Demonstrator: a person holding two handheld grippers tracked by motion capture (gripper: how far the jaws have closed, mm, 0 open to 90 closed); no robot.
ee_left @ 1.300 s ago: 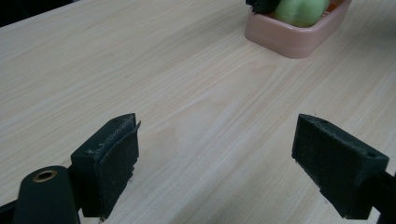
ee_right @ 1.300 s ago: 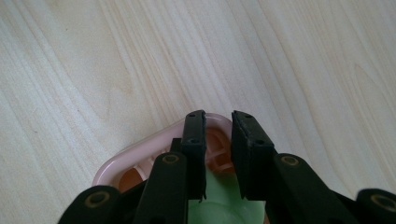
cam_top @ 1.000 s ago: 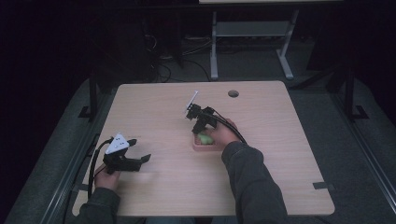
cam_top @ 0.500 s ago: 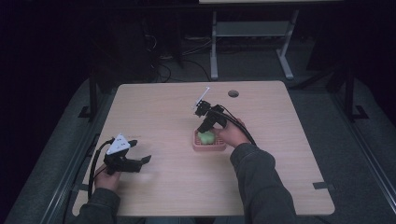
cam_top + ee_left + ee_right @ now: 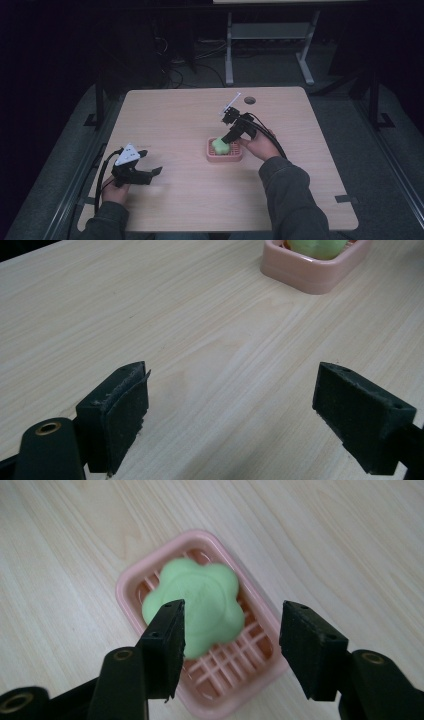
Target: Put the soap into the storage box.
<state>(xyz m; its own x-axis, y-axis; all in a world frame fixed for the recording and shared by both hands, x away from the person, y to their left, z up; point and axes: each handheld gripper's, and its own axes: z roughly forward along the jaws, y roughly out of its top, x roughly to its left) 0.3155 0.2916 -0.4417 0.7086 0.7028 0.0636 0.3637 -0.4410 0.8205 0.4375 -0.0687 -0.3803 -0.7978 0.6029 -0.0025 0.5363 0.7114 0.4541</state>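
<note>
**Operator:** Soap position at that moment, please.

**Reviewer:** The green flower-shaped soap [image 5: 195,605] lay in the pink slatted dish [image 5: 131,587], toward the end of the dish farther from your right gripper [image 5: 230,640]. In the high view the soap [image 5: 220,145] sat at the left end of the dish [image 5: 235,156], near the middle of the wooden table [image 5: 175,115].

**Operator:** How did my right gripper stand?

**Reviewer:** You held the right gripper [image 5: 231,136] tilted down over the dish. Its jaws were spread wide. In the right gripper view one jaw overlapped the near edge of the soap and the other stood over the slats beside it. Whether either pad touched the soap cannot be told. Nothing was clamped between them.

**Operator:** And the left one?

**Reviewer:** You kept the left gripper [image 5: 145,172] low near the table's front left corner, well apart from the dish. Its jaws were likewise wide apart and held nothing. In the left gripper view [image 5: 240,415] bare wood lay between the pads, and the dish [image 5: 310,275] with the soap [image 5: 316,247] stood far ahead at the upper right.
</note>
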